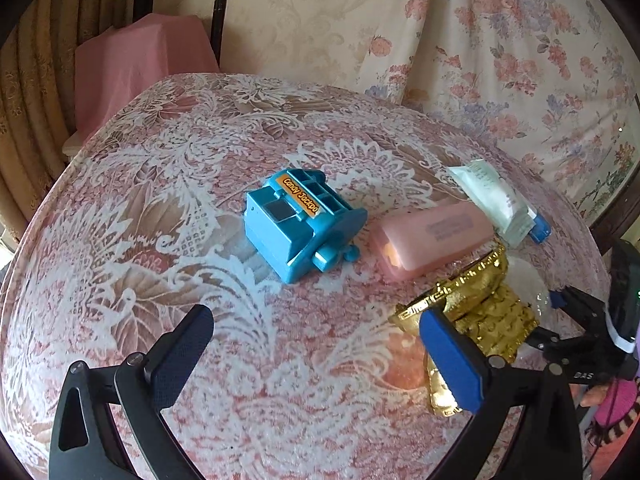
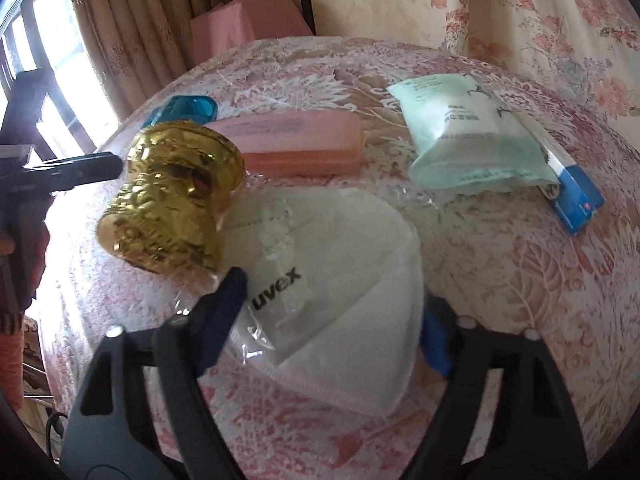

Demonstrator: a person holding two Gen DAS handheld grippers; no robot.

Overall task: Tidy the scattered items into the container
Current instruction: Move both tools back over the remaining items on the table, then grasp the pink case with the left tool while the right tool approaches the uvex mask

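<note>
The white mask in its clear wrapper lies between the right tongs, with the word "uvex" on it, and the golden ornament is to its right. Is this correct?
One detail is wrong: the golden ornament is to the left of the white mask, not its right. The right wrist view shows it. The rest holds: the wrapped mask, printed "uvex", lies between the open right tongs.

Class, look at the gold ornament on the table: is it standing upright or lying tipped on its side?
Tipped. The gold ornament lies on its side on the tablecloth, with its round end face turned sideways toward the camera rather than resting flat.
</note>
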